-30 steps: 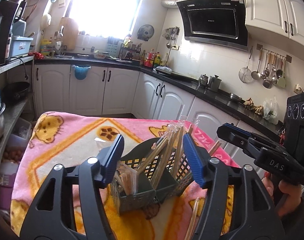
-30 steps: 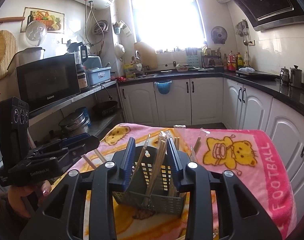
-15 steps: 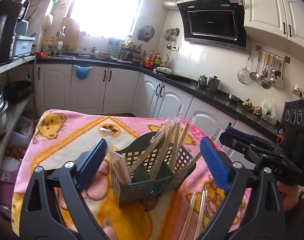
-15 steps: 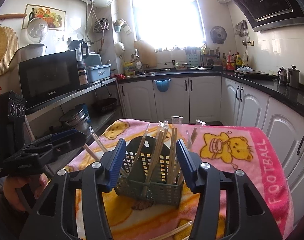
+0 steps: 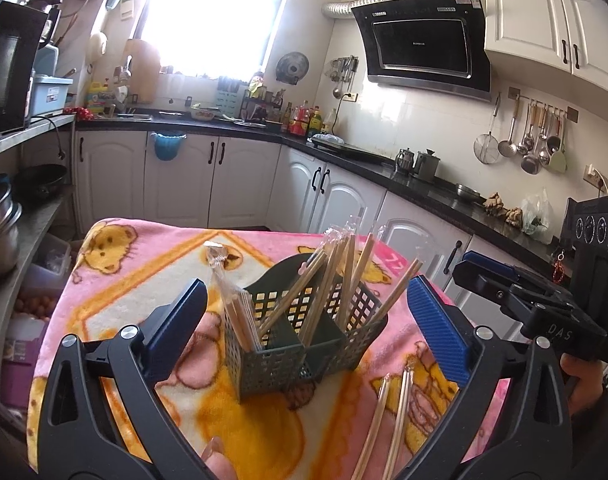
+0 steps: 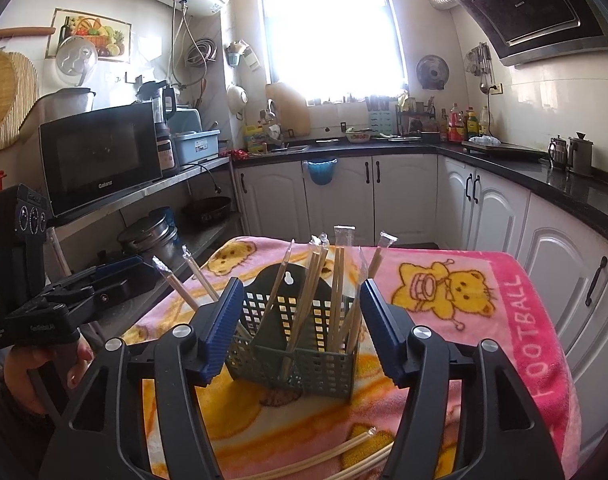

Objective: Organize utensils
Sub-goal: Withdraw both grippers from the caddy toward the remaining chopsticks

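Observation:
A dark green slotted utensil basket (image 5: pixel 299 344) stands on the pink cartoon blanket (image 5: pixel 143 280); it also shows in the right wrist view (image 6: pixel 304 352). Several wrapped wooden chopsticks (image 5: pixel 324 284) stand in its compartments. Loose wrapped chopsticks (image 5: pixel 388 420) lie on the blanket in front of it, also seen in the right wrist view (image 6: pixel 336 456). My left gripper (image 5: pixel 304 320) is open and empty, its jaws wide either side of the basket. My right gripper (image 6: pixel 297 326) is open and empty, just in front of the basket.
The blanket-covered table ends at its far edge (image 6: pixel 344 246) before white kitchen cabinets (image 6: pixel 344 196). A shelf with a microwave (image 6: pixel 99 160) and pots (image 6: pixel 151 236) runs along the left. A black counter (image 5: pixel 424 188) runs along the right.
Both grippers have opened wider and drawn back from the basket. The loose chopsticks on the blanket have come into view.

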Available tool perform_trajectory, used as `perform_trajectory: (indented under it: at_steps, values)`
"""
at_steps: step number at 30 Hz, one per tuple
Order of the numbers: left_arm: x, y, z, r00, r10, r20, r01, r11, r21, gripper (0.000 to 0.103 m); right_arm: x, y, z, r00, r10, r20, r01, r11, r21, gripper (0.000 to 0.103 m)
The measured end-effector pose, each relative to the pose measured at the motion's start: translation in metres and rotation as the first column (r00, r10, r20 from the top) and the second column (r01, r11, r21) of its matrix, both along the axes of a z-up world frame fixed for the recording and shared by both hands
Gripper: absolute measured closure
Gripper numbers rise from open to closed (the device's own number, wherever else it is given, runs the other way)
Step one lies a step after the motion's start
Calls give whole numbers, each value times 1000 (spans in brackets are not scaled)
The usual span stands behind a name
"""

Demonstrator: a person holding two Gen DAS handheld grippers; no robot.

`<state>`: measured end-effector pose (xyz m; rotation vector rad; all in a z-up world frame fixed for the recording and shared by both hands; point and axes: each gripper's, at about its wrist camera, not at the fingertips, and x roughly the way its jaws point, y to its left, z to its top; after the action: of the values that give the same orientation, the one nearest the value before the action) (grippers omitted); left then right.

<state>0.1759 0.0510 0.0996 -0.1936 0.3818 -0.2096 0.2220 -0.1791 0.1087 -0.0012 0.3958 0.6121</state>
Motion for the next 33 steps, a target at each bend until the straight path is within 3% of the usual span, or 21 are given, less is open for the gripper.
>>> perform_trajectory:
  at_steps: [33]
  values:
    - [-8, -20, -55, 988, -39, -150, 48, 997, 56, 11, -31, -10, -47, 995, -3, -99, -4, 997, -72, 37]
